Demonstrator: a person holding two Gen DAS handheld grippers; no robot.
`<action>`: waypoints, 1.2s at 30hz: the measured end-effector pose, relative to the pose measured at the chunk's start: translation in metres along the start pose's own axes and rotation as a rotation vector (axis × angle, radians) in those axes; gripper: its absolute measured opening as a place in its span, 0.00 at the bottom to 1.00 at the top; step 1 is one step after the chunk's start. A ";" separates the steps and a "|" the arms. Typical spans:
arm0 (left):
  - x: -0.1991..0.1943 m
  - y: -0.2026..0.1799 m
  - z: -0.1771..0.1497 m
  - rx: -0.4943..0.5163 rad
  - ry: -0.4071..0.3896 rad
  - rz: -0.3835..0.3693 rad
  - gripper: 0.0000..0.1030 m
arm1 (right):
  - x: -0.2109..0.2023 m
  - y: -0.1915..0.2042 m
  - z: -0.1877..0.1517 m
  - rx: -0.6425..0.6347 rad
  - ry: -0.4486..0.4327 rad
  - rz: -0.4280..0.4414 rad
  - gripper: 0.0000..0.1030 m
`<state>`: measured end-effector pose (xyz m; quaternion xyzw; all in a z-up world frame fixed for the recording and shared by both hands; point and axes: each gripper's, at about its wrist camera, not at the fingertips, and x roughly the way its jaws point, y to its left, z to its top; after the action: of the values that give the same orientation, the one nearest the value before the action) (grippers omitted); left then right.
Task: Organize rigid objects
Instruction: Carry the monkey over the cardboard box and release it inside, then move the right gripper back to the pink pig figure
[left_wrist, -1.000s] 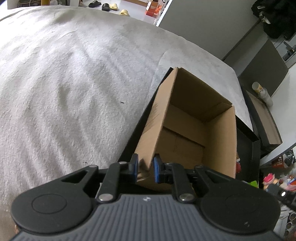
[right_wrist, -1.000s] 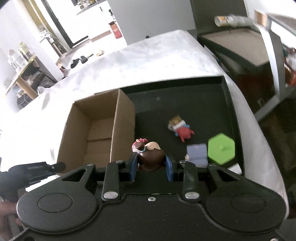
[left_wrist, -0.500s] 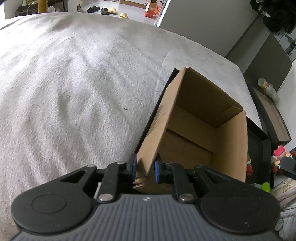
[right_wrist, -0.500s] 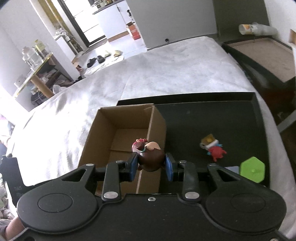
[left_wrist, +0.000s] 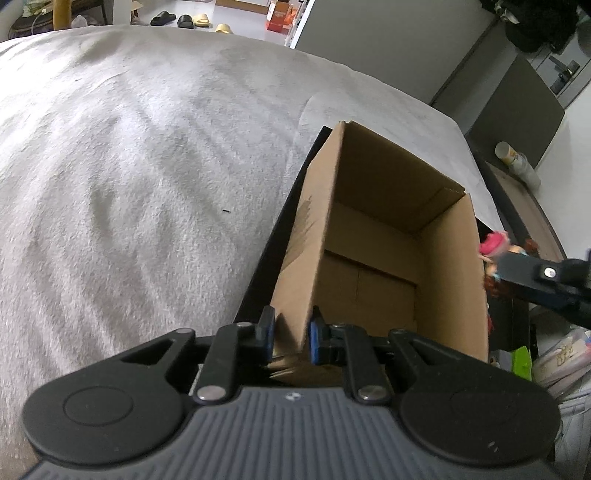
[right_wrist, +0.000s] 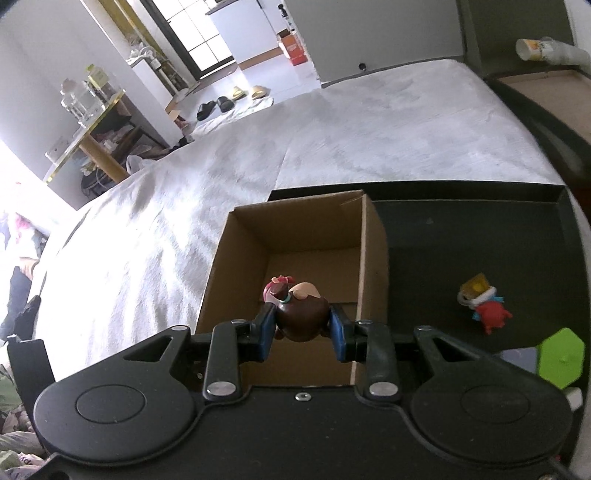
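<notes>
Brown and glossy, the small figurine (right_wrist: 301, 319) sits clamped between the blue pads of the right gripper (right_wrist: 301, 332), its rounded dark body topped by a pink knob and a peach patch, held above the open cardboard box (right_wrist: 295, 236). Just right of those fingers, on the black tray (right_wrist: 461, 229), lie a red-and-yellow toy (right_wrist: 482, 306) and a green hexagon (right_wrist: 559, 356). The left gripper (left_wrist: 290, 338) pinches the box's near left wall between its pads. Beyond the box spreads a grey-white blanket (left_wrist: 147, 147).
</notes>
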<state>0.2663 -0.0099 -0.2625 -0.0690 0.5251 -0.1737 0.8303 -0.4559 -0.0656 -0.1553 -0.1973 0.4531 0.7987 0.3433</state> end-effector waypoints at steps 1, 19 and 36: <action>0.000 0.001 0.001 0.001 0.001 -0.003 0.16 | 0.003 0.001 0.000 0.014 -0.009 -0.009 0.30; 0.006 0.003 0.006 0.017 0.020 -0.040 0.16 | 0.045 0.021 0.021 0.075 -0.075 -0.118 0.30; 0.005 0.003 0.012 0.000 0.023 -0.019 0.16 | 0.004 0.026 -0.011 0.407 -0.421 -0.381 0.49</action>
<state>0.2794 -0.0101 -0.2629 -0.0721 0.5338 -0.1825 0.8226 -0.4772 -0.0826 -0.1482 -0.0369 0.4774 0.6368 0.6043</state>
